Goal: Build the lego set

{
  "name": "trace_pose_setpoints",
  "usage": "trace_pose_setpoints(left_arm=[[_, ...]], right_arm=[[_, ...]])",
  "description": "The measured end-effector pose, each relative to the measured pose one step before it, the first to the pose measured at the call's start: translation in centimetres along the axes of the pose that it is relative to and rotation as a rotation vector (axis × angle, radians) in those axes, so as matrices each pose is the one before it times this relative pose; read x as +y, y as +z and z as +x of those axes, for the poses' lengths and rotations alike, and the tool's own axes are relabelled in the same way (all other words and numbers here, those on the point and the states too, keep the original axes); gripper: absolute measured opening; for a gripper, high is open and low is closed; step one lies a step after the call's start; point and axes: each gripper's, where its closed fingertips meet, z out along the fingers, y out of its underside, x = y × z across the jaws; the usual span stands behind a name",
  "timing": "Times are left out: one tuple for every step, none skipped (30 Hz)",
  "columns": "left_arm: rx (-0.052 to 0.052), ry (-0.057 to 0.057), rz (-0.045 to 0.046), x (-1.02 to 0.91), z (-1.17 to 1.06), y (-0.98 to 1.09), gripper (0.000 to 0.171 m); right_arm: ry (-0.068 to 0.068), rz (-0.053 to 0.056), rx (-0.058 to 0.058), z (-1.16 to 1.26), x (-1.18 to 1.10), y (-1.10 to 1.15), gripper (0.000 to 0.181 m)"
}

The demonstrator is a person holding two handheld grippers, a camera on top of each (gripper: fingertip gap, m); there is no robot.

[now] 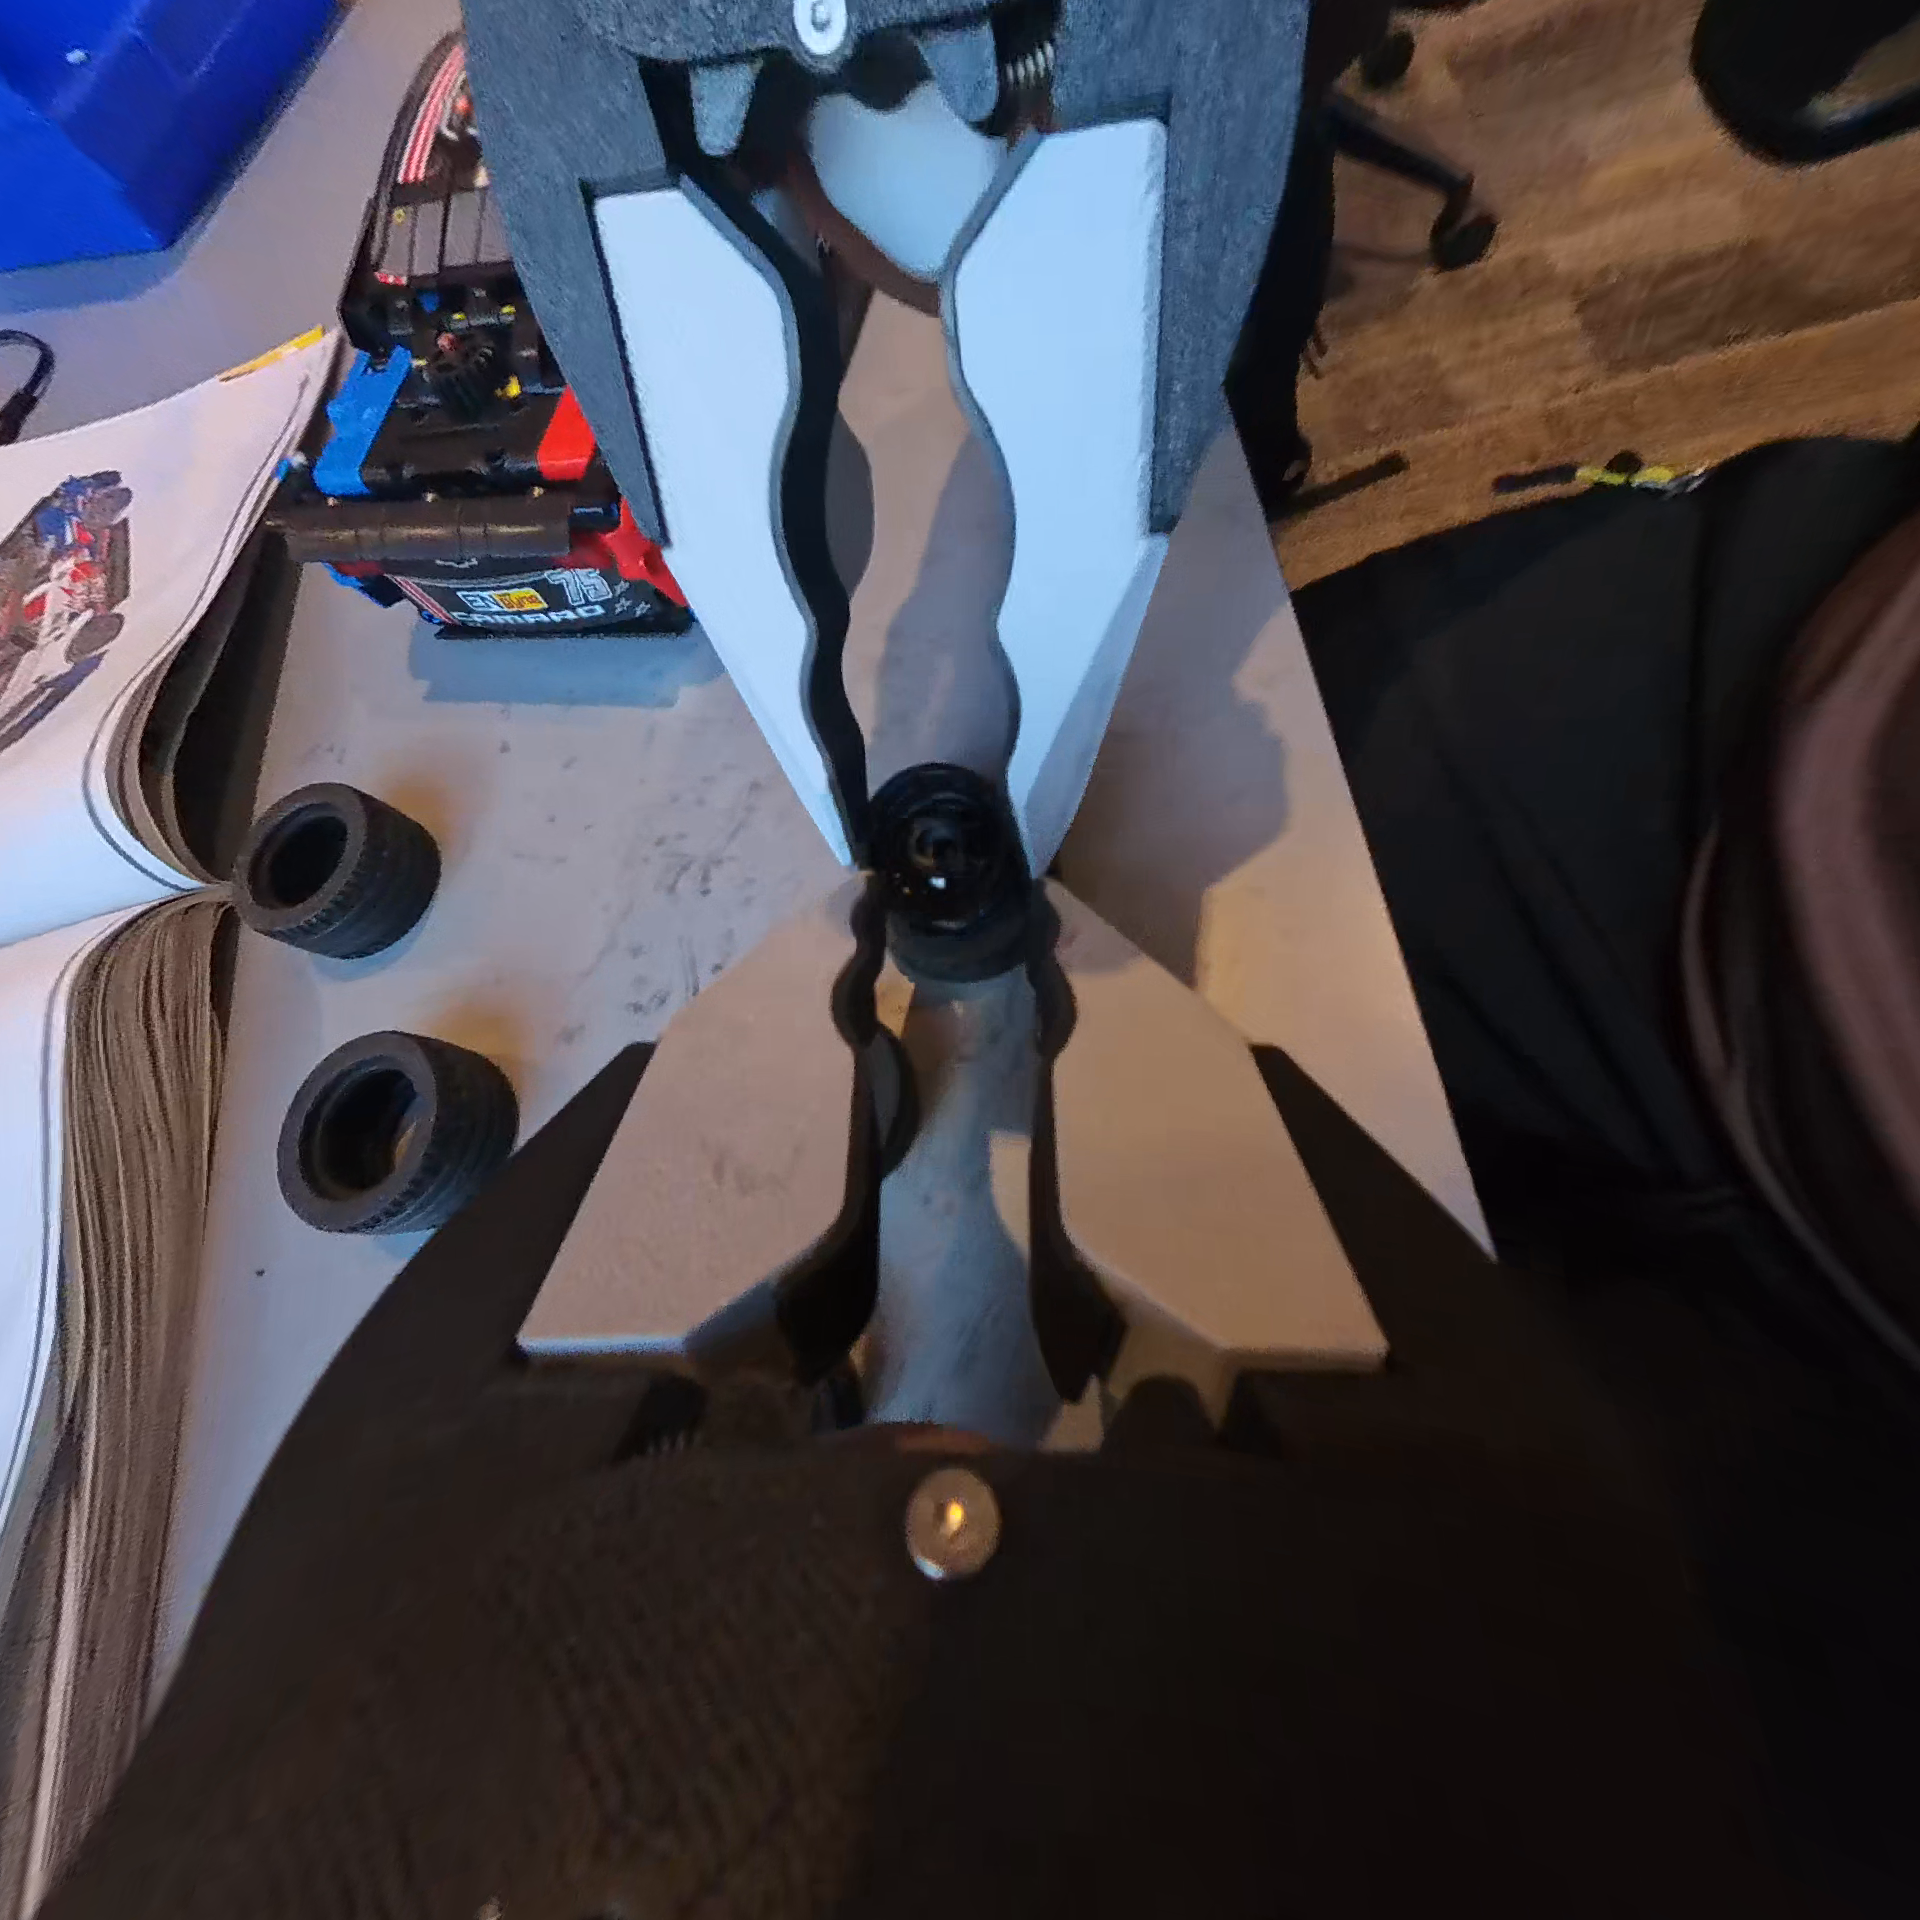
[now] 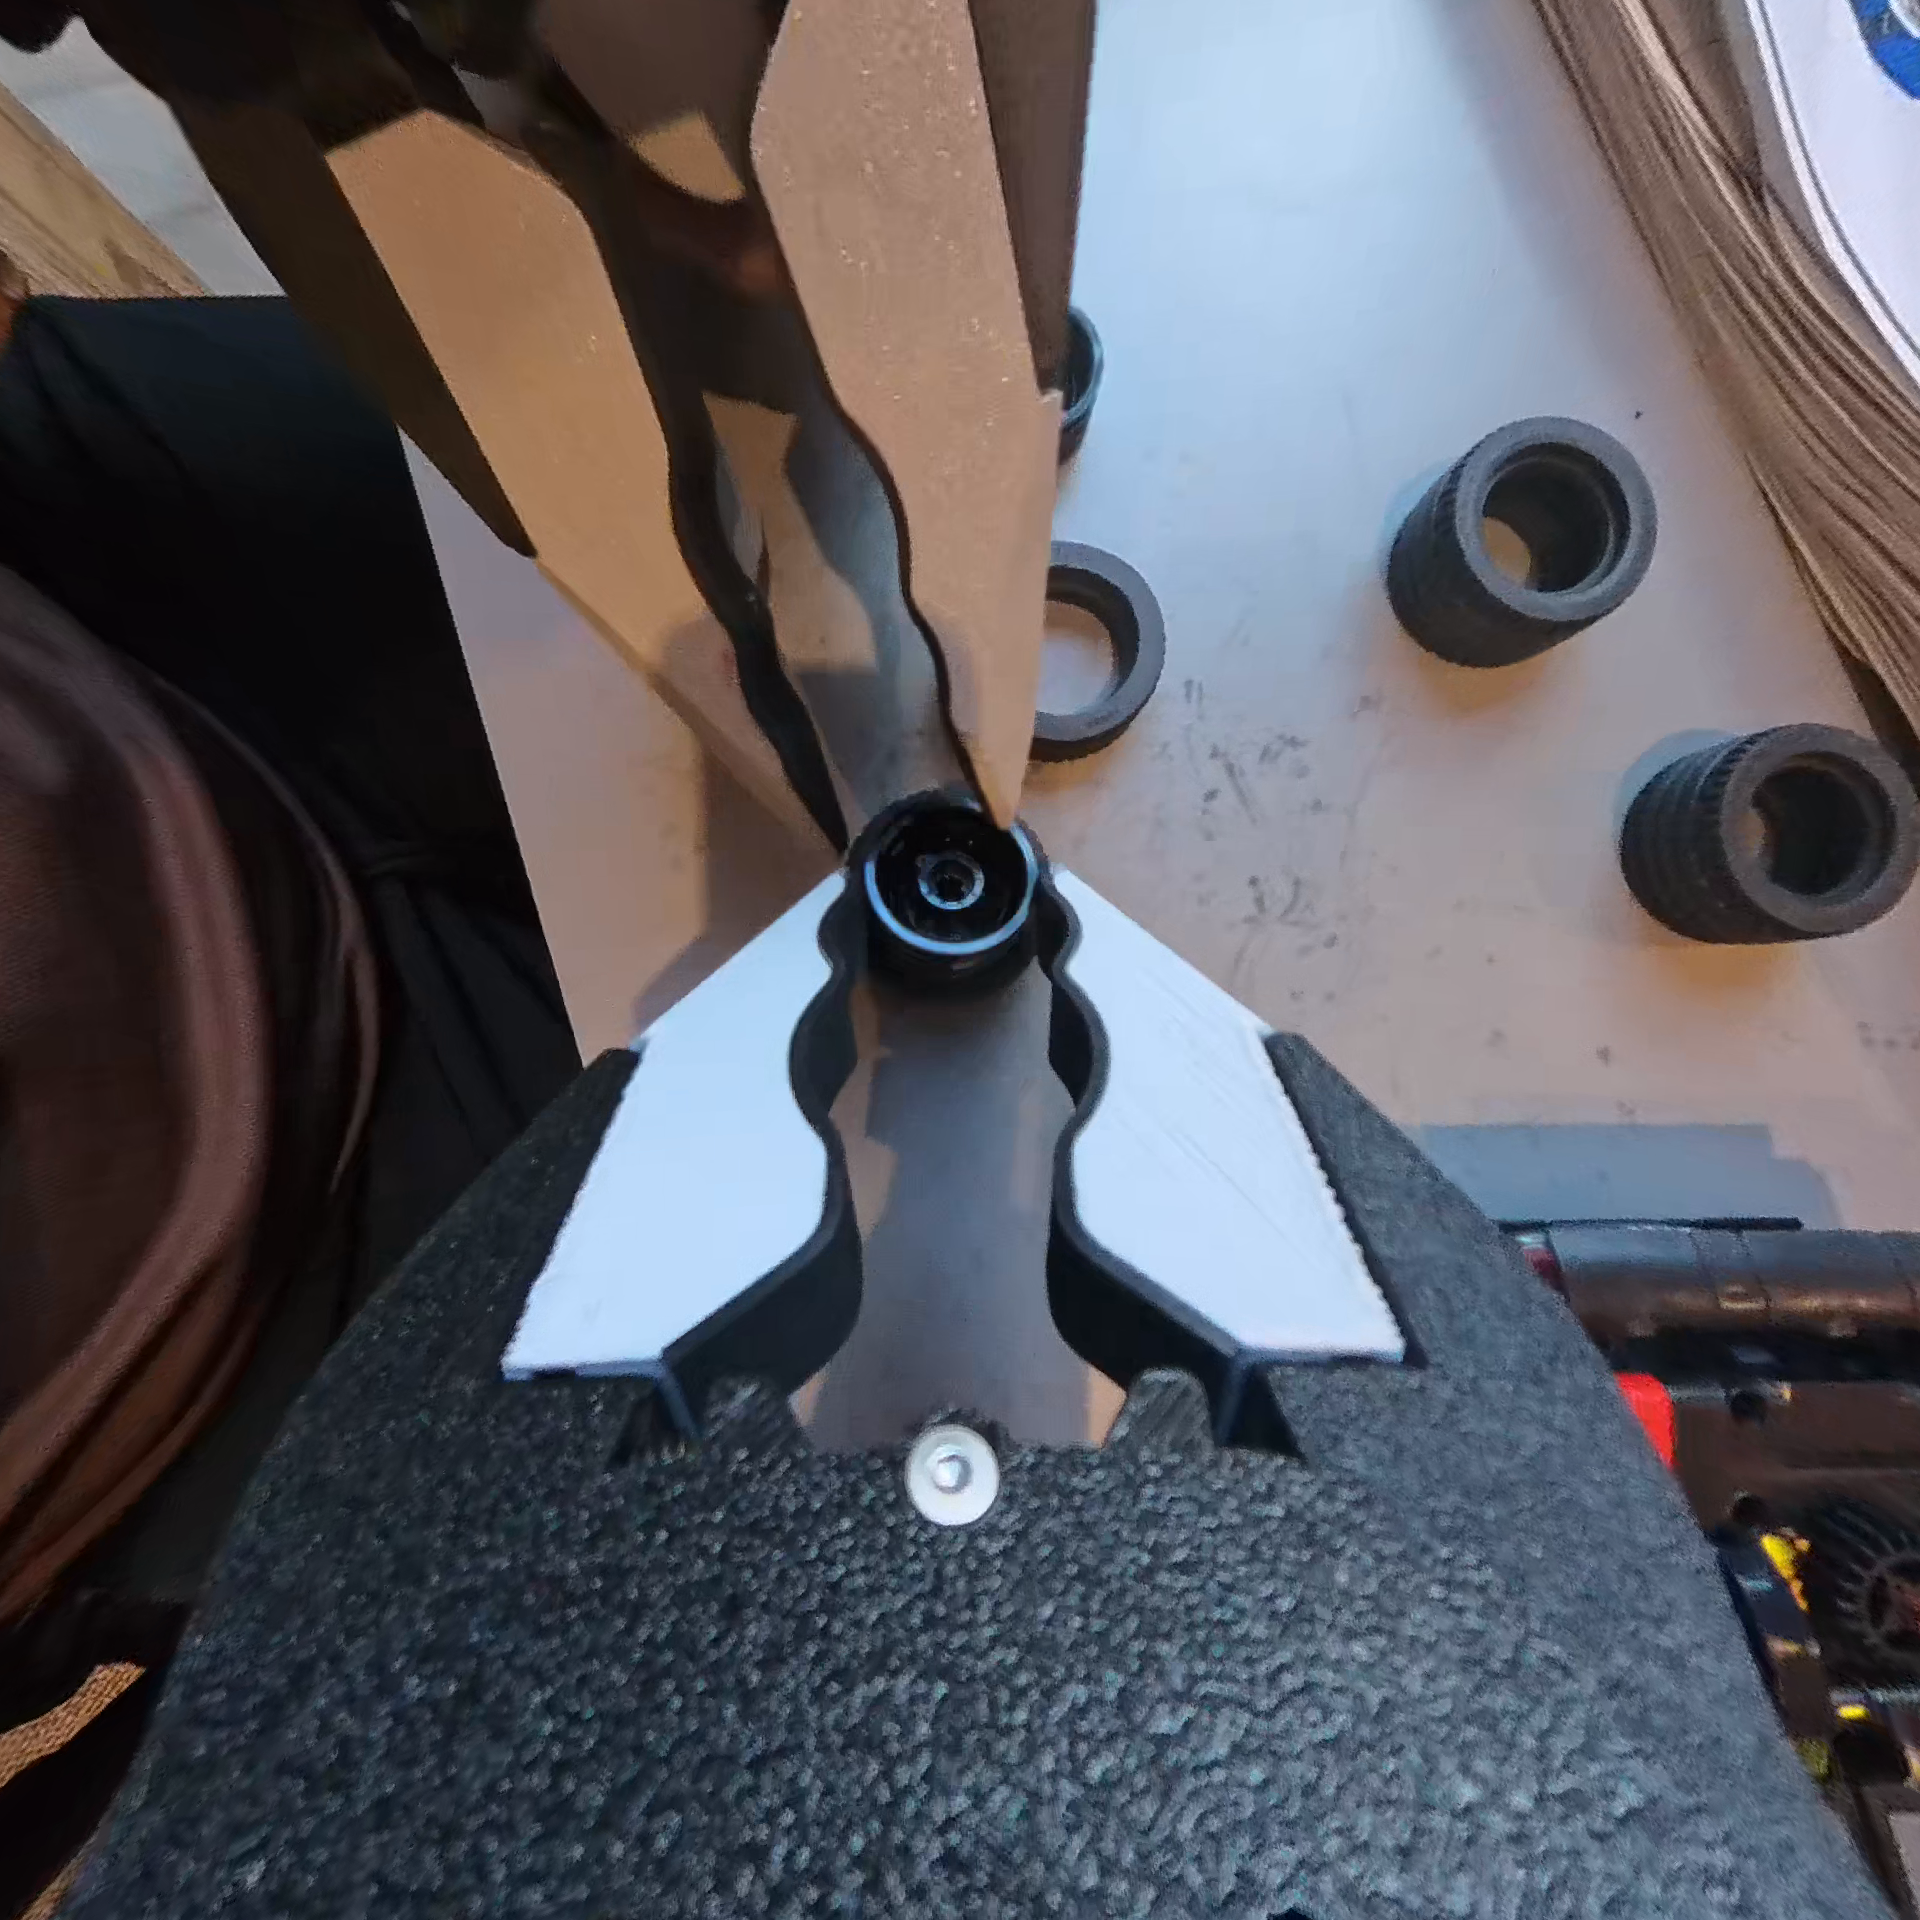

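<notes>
A small black wheel (image 1: 940,847) is held above the table between both grippers, which meet tip to tip. My left gripper (image 1: 948,940) comes from below in the left wrist view and is shut on the wheel's near end. My right gripper (image 1: 940,857) comes from above and is shut on its far end. In the right wheel view the wheel (image 2: 945,894) shows its hub with a light ring. My right gripper (image 2: 945,935) clamps it, and the left gripper (image 2: 914,831) pinches its far side. The partly built Lego car (image 1: 488,457) stands behind.
Two loose black tyres (image 1: 338,868) (image 1: 395,1132) lie beside the open instruction booklet (image 1: 104,623). Several tyres (image 2: 1522,540) (image 2: 1766,847) (image 2: 1101,649) show in the right wrist view. A blue bin (image 1: 135,114) is far left. The table edge (image 1: 1351,831) and a person's dark clothing (image 2: 156,831) are close. Both grippers' tips are close together, under 4 cm apart.
</notes>
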Motion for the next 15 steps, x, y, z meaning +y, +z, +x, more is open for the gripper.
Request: trace_pose_setpoints(left_arm=[[0.0068, 0.0092, -0.00677, 0.094, 0.201, 0.085, 0.024], [0.0137, 0.0058, -0.00113, -0.008, 0.305, 0.092, 0.024], [0.0059, 0.0024, -0.00071, -0.016, 0.142, 0.095, 0.024], [0.0008, 0.0007, -0.0047, 0.044, 0.018, 0.085, 0.024], [-0.0006, 0.0001, -0.00719, 0.098, -0.044, 0.076, 0.024], [-0.0003, 0.0002, -0.00358, 0.051, -0.065, 0.043, 0.024], [0.001, -0.0011, 0.00111, -0.012, -0.042, 0.011, 0.024], [-0.0001, -0.0013, 0.00266, -0.067, -0.042, -0.023, 0.024], [-0.0006, -0.0001, 0.00361, -0.071, -0.031, -0.038, 0.024], [0.0012, -0.0007, 0.00469, -0.095, 0.017, -0.042, 0.024], [0.002, -0.0038, 0.00554, -0.117, 0.024, -0.015, 0.023], [0.0024, -0.006, 0.00371, -0.131, 0.024, 0.027, 0.023], [0.0008, -0.0037, 0.00195, -0.104, 0.013, 0.066, 0.022], [-0.0044, -0.0004, 0.00146, -0.108, -0.046, 0.081, 0.019], [-0.0114, -0.002, -0.00281, -0.036, -0.166, 0.111, 0.015]], right_arm=[[0.0032, 0.01, 0.0078, 0.055, -0.025, -0.181, 0.032], [0.0063, 0.0155, 0.0084, 0.08, -0.098, -0.274, 0.034], [0.0072, 0.0128, -0.0027, -0.069, -0.029, -0.311, 0.036], [0.0074, 0.0089, -0.0064, -0.107, 0.052, -0.287, 0.038], [0.0074, 0.0071, 0.0067, 0.078, 0.103, -0.246, 0.038], [0.0058, 0.0024, 0.0116, 0.159, 0.194, -0.212, 0.038], [0.0028, -0.0001, 0.0075, 0.063, 0.219, -0.224, 0.038], [0.0, 0.0051, 0.0109, 0.073, 0.114, -0.244, 0.039], [-0.0023, 0.0094, 0.0095, 0.034, 0.011, -0.248, 0.038], [-0.0023, 0.0078, 0.0031, -0.047, -0.045, -0.182, 0.036], [-0.002, 0.0056, -0.0002, -0.067, -0.077, -0.102, 0.036], [-0.002, 0.0053, -0.0036, -0.108, -0.124, 0.022, 0.034], [-0.0005, 0.0021, -0.0087, -0.169, -0.069, 0.154, 0.032], [0.0013, -0.0035, -0.0072, -0.114, 0.053, 0.295, 0.032], [0.0009, -0.006, 0.0, 0.014, 0.138, 0.354, 0.031]])
